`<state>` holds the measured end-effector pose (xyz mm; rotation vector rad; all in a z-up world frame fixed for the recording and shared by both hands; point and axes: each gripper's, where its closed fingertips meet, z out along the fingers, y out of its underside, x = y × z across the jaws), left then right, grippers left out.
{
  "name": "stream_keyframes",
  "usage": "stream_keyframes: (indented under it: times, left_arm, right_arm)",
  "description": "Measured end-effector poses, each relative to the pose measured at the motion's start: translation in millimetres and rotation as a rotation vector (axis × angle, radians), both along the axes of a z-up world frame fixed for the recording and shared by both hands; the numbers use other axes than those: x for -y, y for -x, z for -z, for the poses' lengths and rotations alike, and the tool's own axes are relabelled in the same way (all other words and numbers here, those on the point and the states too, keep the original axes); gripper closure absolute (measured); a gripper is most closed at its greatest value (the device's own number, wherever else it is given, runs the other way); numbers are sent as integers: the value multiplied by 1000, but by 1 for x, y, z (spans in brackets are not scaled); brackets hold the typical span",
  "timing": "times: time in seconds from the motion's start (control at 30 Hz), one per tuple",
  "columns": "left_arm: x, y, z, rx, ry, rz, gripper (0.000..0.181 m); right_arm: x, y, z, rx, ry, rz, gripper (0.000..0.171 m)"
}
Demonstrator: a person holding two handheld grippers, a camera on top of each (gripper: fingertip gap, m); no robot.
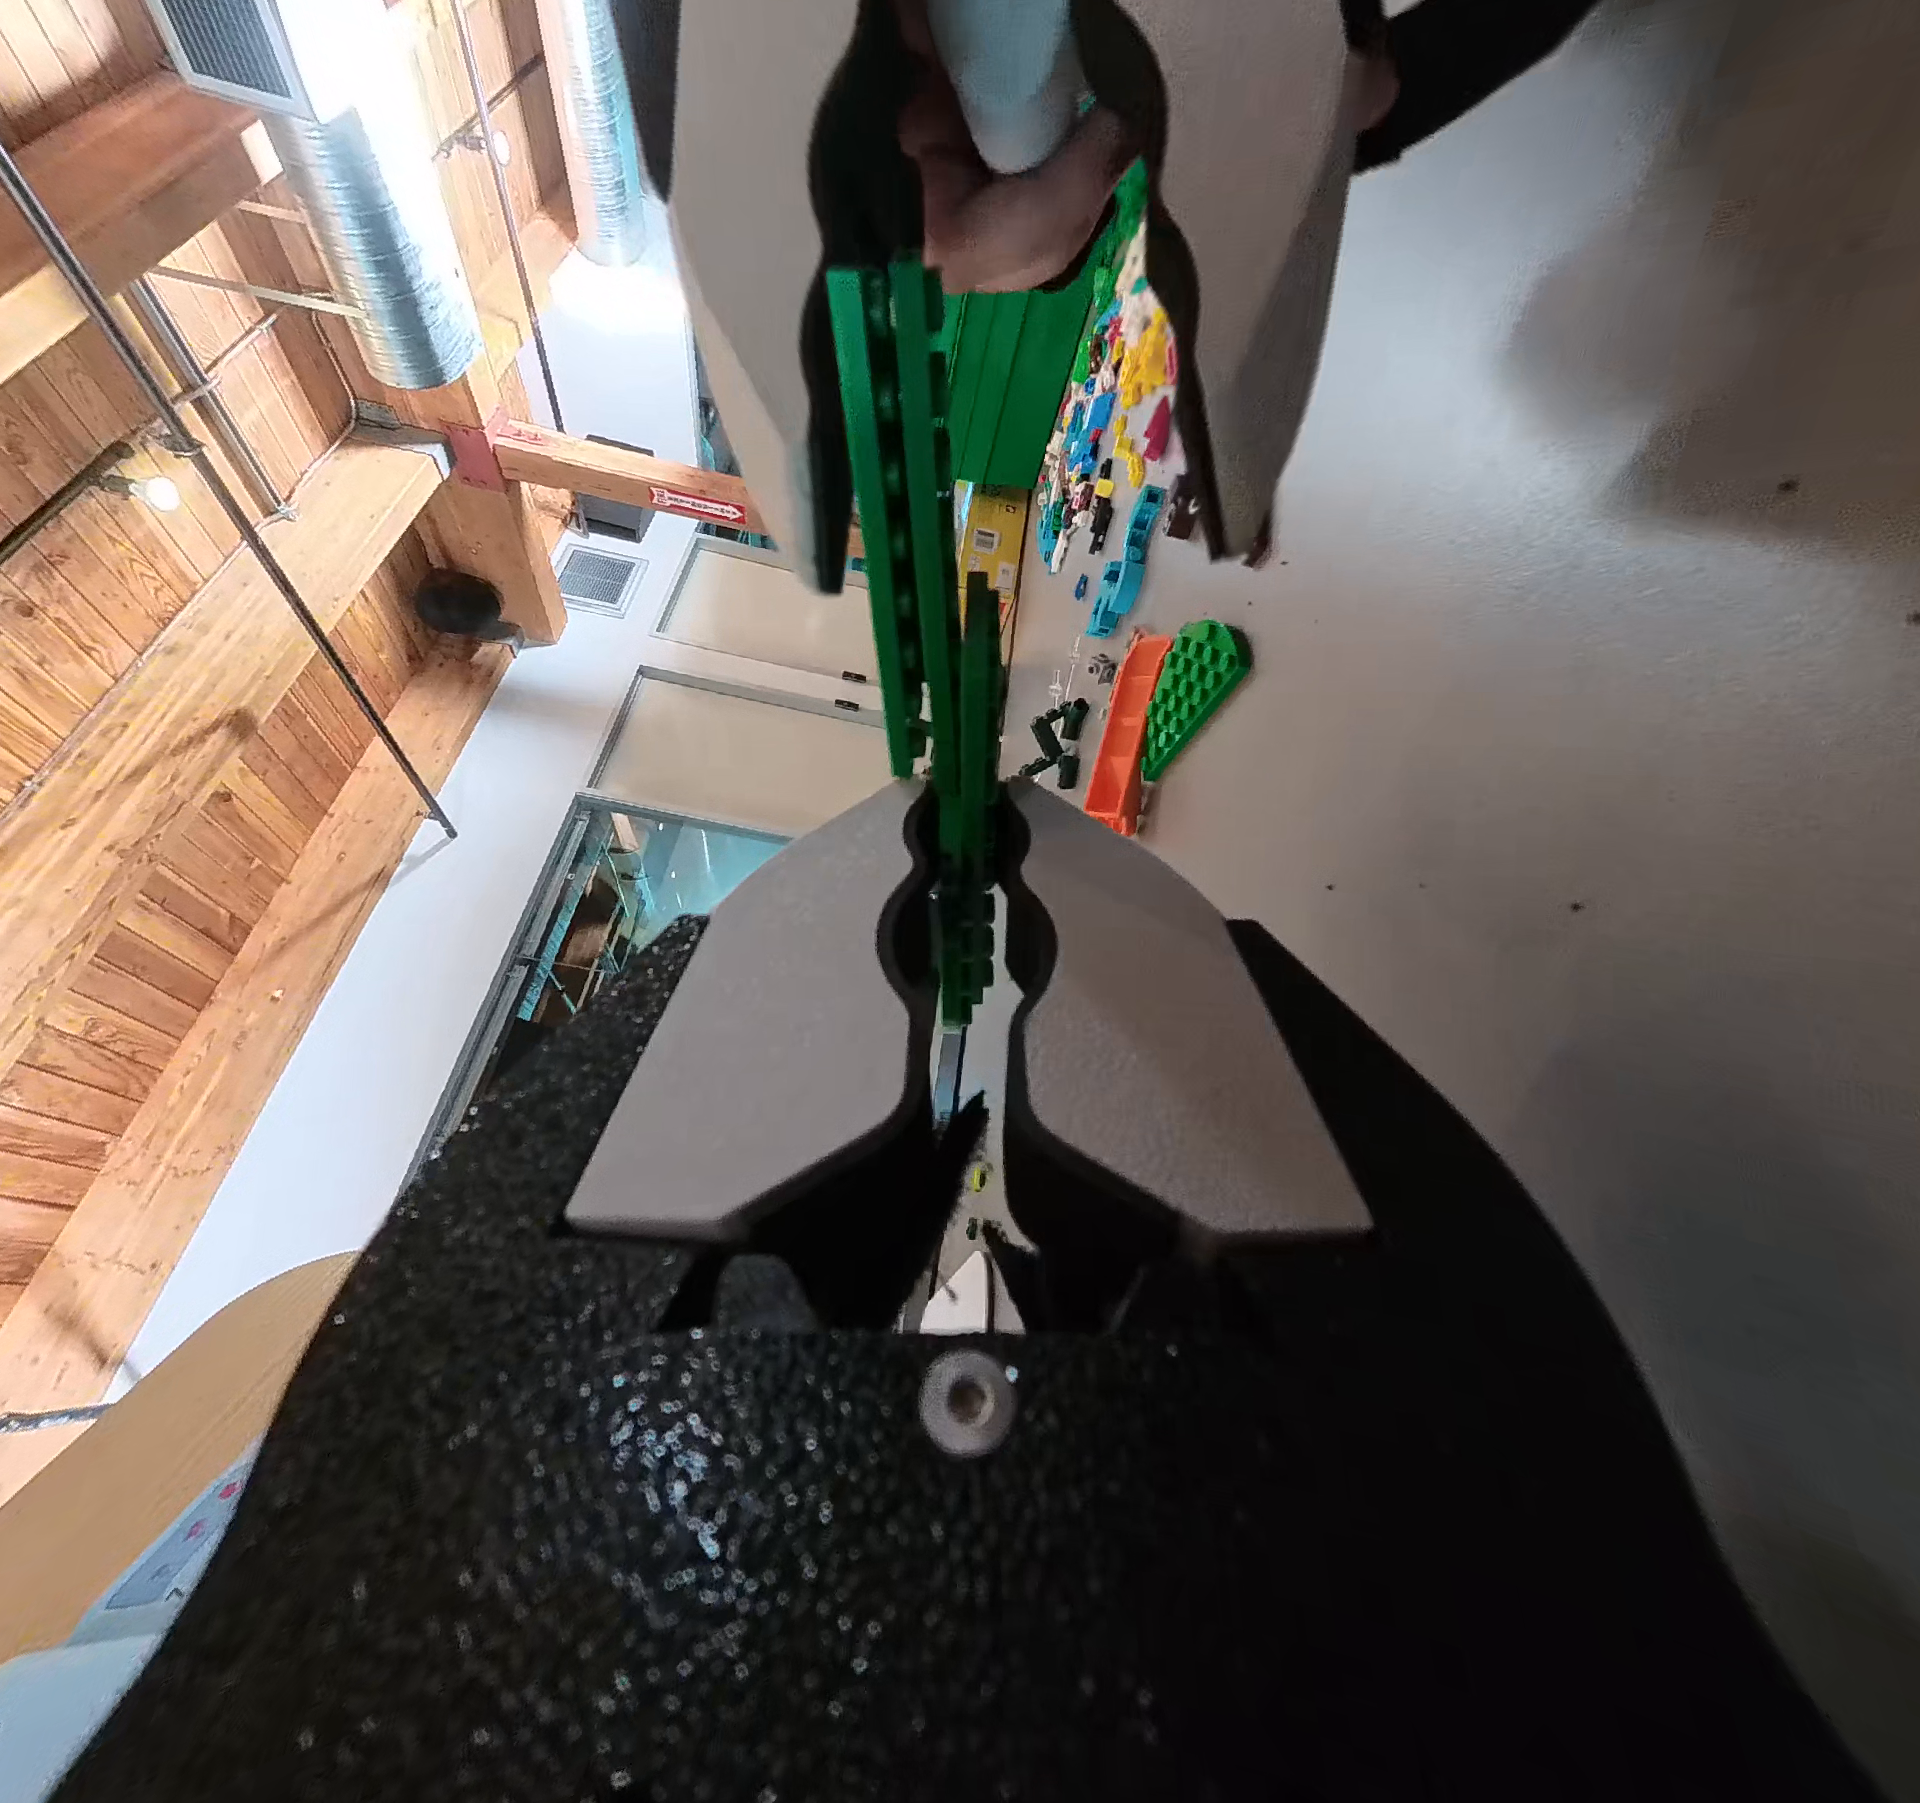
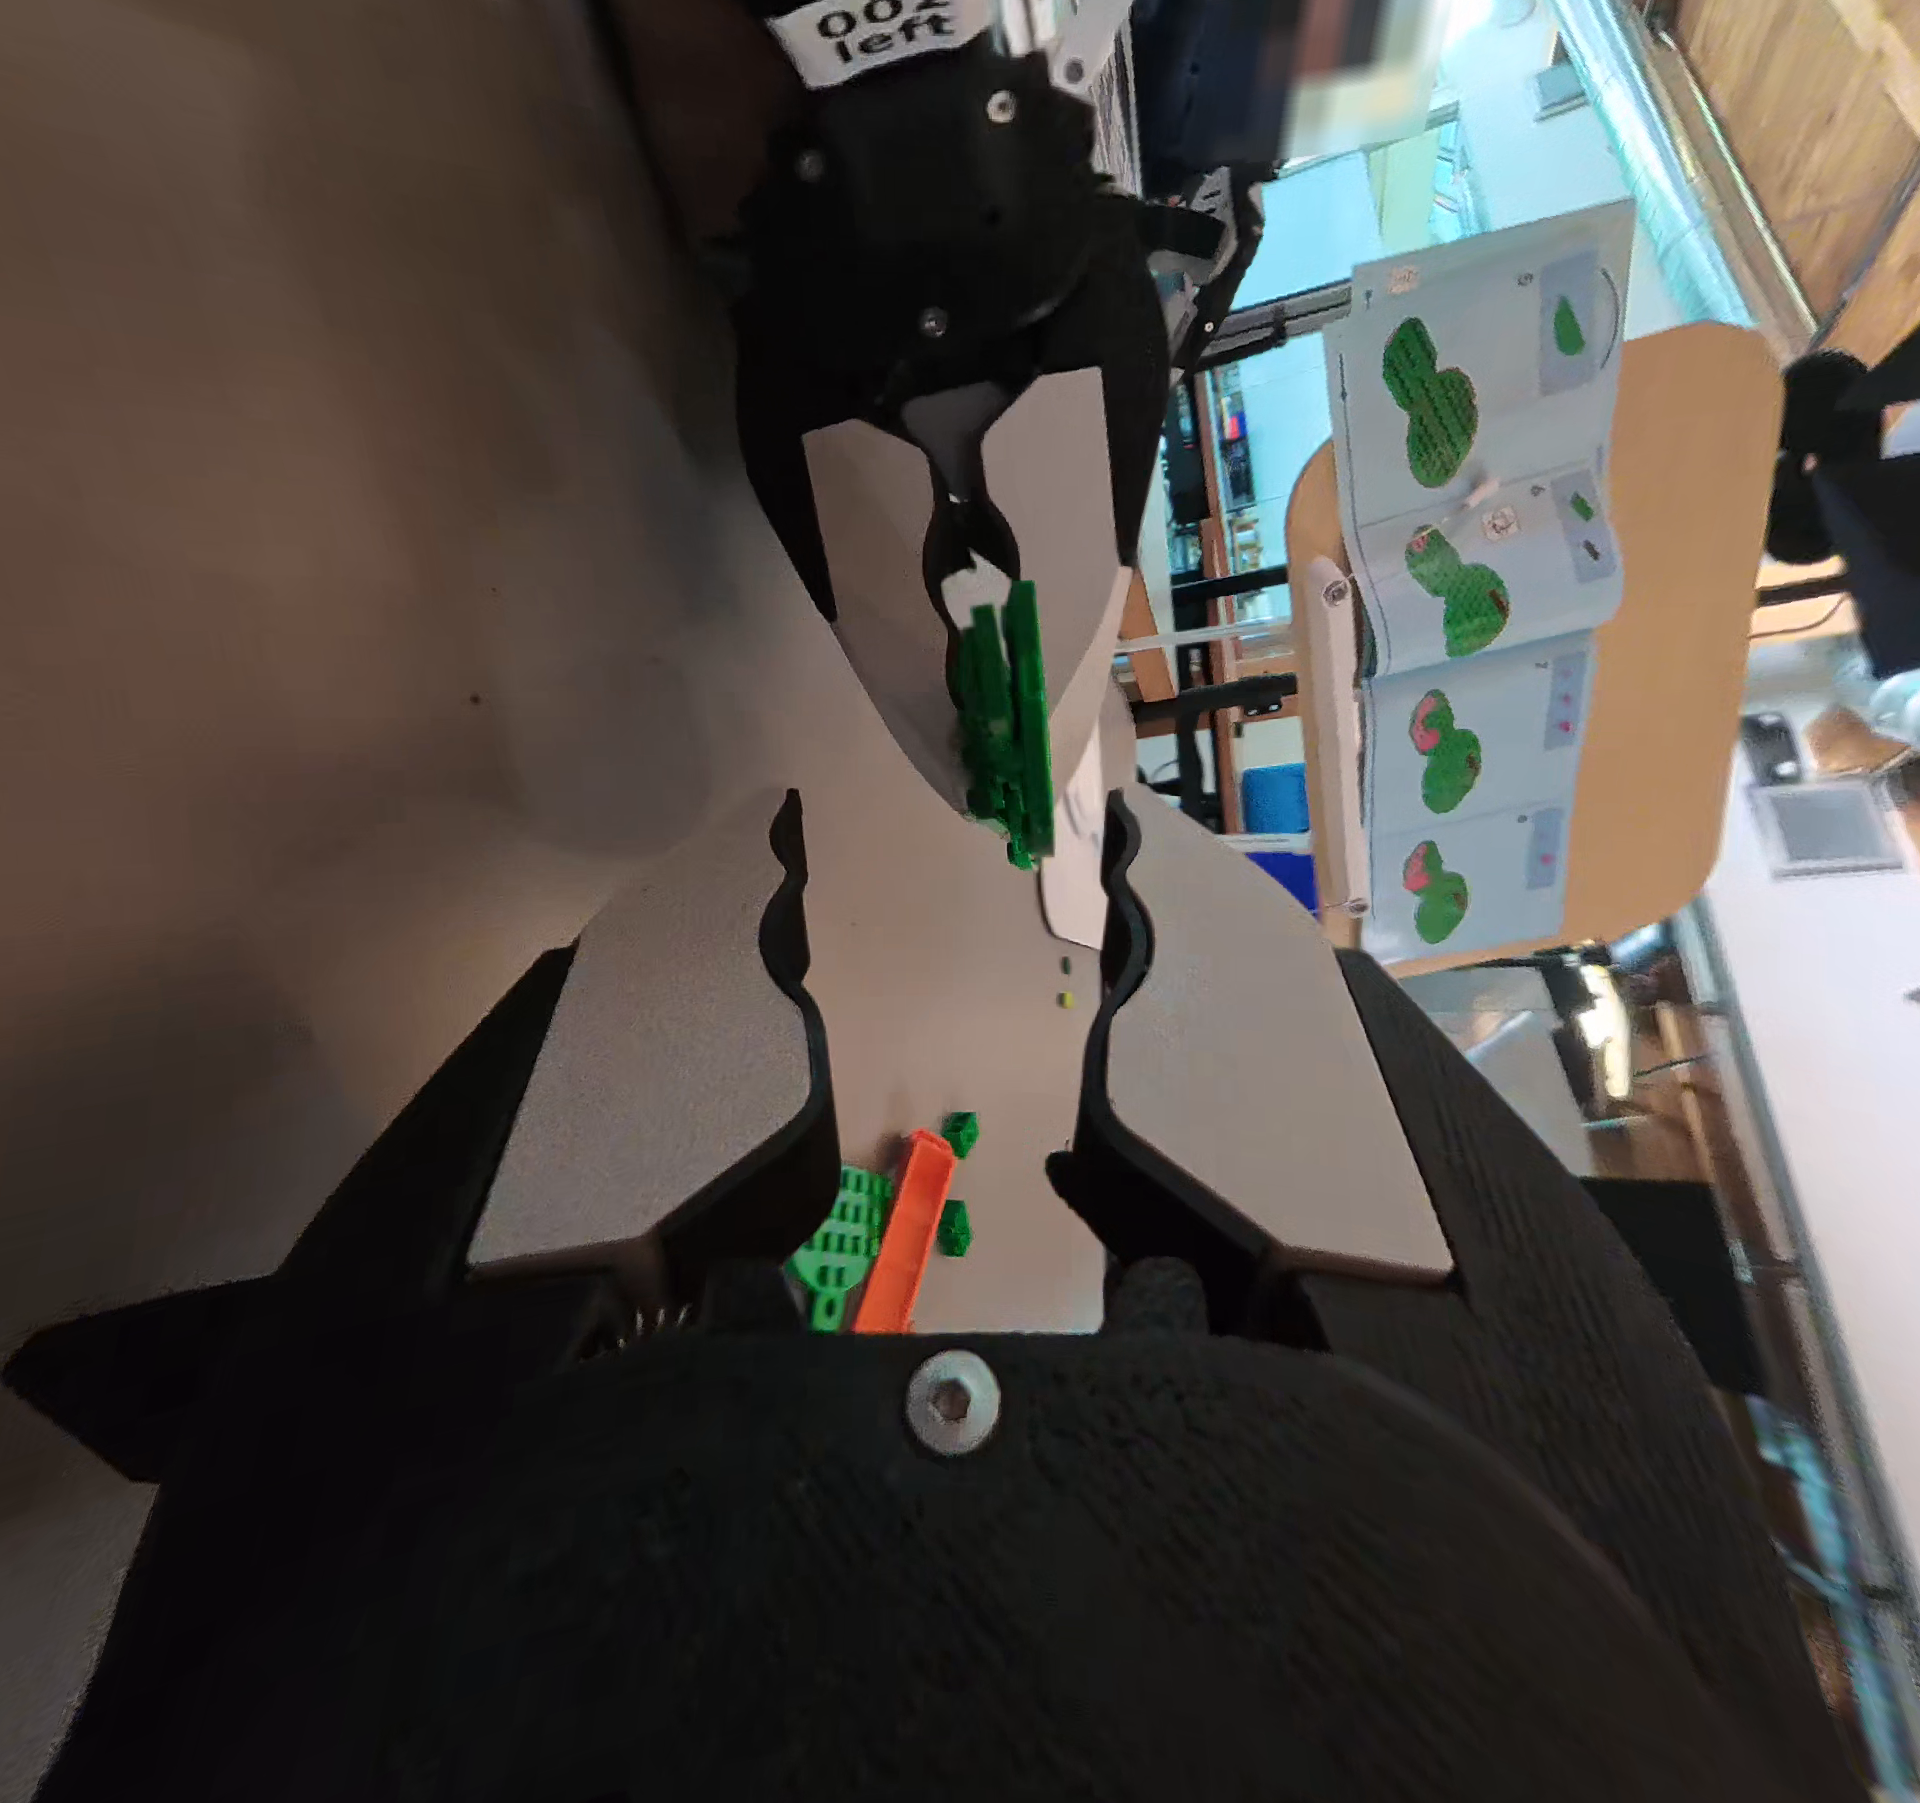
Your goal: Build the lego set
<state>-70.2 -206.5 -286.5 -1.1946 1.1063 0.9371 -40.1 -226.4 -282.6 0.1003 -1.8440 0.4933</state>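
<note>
Plates first: left tool (image 1: 961,823) is clamped on a stack of thin green studded plates (image 1: 914,548), seen edge-on and held up off the desk (image 1: 1558,818); the stack runs out from the fingertips toward the right tool (image 1: 1023,548). From the right wrist view the same green stack (image 2: 1003,735) sits pinched between the left tool's (image 2: 997,797) grey fingers, stud side facing left. Right tool (image 2: 951,808) is spread wide with nothing between its fingers; in the left view one of its fingers lies alongside the plate stack, and I can't tell whether it touches. Both tools: smooth grey flat fingers with wavy black rubbery inner edges, on rough textured black bodies. Desk surface is matte pale grey. Lying on it: a bright green studded wedge plate with a rounded end (image 1: 1195,704), just beside an orange trough-shaped piece (image 1: 1122,735), with small dark green bricks (image 2: 956,1182) close by. Further along the desk is a heap of mixed loose pieces (image 1: 1117,423) in yellow, blue, white and pink, plus teal curved parts (image 1: 1127,558). Open instruction booklet (image 2: 1475,590) is propped upright past the desk's far edge.
</note>
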Motion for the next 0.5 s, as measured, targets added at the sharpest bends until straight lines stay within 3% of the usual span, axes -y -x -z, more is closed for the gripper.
stream_keyframes:
  times: [0.17,0.5]
  left_arm:
    - [0,-2,2,-12,10,7,173]
    - [3,-10,3,1,22,52,173]
  right_arm:
    - [3,12,2,-72,-91,8,125]
    - [3,18,0,-103,-61,-12,151]
